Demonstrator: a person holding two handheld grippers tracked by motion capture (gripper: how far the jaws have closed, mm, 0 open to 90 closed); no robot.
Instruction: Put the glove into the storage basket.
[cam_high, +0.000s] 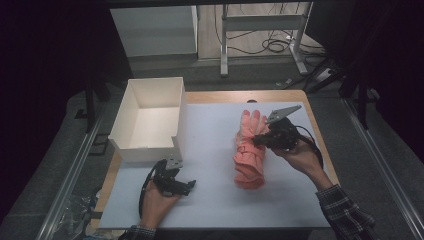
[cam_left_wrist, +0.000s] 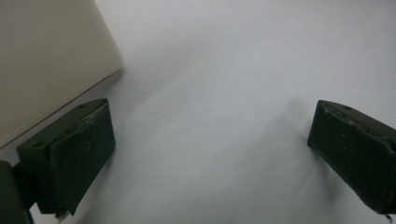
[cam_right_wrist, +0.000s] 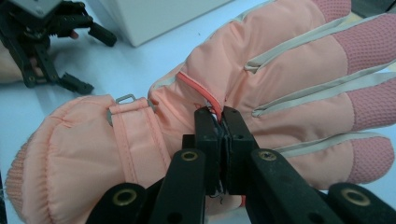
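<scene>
Right gripper (cam_right_wrist: 223, 122): I have it clenched on the glove's (cam_right_wrist: 280, 79) back seam.
Left gripper (cam_left_wrist: 210, 149): released, beside the box (cam_high: 150, 117) corner.
Room: bare mat (cam_high: 210, 150) between glove and box.

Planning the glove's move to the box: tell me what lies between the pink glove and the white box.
Nothing visible does. The pink glove, pinched by the right gripper, lies on the white table cover, with bare cover between it and the white box. The left gripper rests open near the box's front corner, below that stretch.
</scene>
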